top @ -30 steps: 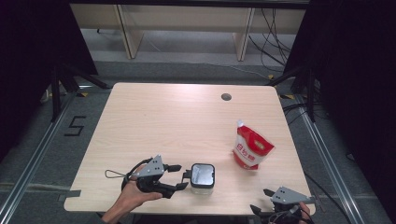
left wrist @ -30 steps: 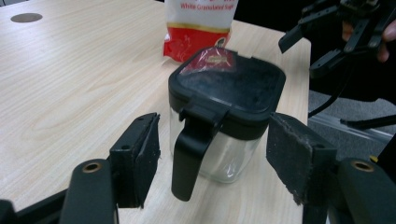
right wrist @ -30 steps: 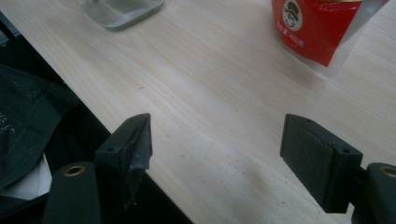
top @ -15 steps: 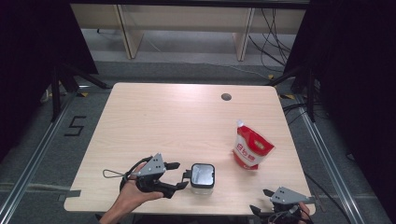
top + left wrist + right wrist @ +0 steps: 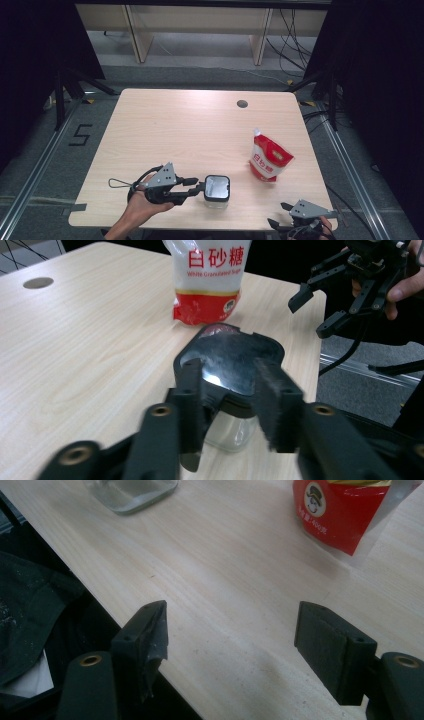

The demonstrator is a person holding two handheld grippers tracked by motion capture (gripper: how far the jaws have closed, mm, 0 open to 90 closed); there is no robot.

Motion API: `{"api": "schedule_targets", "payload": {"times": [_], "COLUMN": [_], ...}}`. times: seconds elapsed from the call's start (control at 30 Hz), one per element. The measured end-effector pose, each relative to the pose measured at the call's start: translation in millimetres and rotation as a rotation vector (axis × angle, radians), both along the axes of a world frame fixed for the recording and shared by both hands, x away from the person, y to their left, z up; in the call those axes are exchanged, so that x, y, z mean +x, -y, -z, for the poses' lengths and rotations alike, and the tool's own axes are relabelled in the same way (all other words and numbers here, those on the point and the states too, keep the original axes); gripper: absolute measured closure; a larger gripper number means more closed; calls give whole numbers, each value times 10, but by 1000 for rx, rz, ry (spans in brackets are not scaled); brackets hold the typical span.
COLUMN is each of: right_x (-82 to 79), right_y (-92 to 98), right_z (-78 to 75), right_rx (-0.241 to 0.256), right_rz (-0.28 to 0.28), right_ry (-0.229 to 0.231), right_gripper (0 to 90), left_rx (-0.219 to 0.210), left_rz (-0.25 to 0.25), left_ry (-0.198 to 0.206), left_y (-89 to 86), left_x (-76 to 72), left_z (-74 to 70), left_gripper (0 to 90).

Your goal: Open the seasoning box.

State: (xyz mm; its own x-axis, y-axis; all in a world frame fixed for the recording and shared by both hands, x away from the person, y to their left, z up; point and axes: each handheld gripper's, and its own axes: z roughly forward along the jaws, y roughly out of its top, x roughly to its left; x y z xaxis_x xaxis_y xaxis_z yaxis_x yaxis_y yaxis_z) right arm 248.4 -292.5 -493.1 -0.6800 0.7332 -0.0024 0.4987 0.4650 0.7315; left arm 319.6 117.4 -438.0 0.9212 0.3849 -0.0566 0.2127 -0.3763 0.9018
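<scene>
A pale wood-grain rectangular table (image 5: 165, 135) stands on a grey floor, boxed in by dark curtains on both sides, with light wooden shelving legs and loose cables behind it. A round dark grommet hole (image 5: 242, 104) sits near the table's far edge, and a painted "5" (image 5: 80, 135) marks the floor to the left, beside a metal rail.

Near the front edge stands a small clear glass jar with a black squarish lid (image 5: 217, 189). The left gripper (image 5: 196, 186) reaches it from the side, its two black jaws set around the lid's near edge; in the left gripper view they sit close against the lid (image 5: 230, 362), narrowly parted, though I cannot tell whether they truly clamp it.

To the right of the jar, well apart, stands a red and white plastic pouch of sugar (image 5: 269, 159). Its front reads "白砂糖" and "White Granulated Sugar" (image 5: 212, 262); the red band carries a small round logo (image 5: 316, 497).

The right gripper (image 5: 280, 215) hangs at the table's front right corner, jaws wide apart with nothing between them, over bare wood (image 5: 235, 580).
</scene>
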Motion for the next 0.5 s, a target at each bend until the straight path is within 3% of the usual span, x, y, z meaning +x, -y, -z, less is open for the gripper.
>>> {"api": "schedule_targets", "payload": {"times": [0.17, 0.2, 0.37, 0.5], "right_x": [-10, 5, -31, -40], "right_y": [7, 15, 17, -22], "right_z": [0, 4, -19, -37], "right_rx": [17, 19, 44, 33], "right_rz": [23, 8, 39, 27], "right_ry": [5, 18, 25, 41], "right_gripper": [312, 317, 340, 373], "left_rx": [-8, 6, 26, 62], "left_rz": [-2, 4, -5, -21], "left_ry": [2, 12, 20, 31], "left_y": [101, 115, 173, 190], "left_x": [21, 29, 55, 69], "left_z": [10, 11, 45, 88], "left_gripper": [877, 886, 892, 892]}}
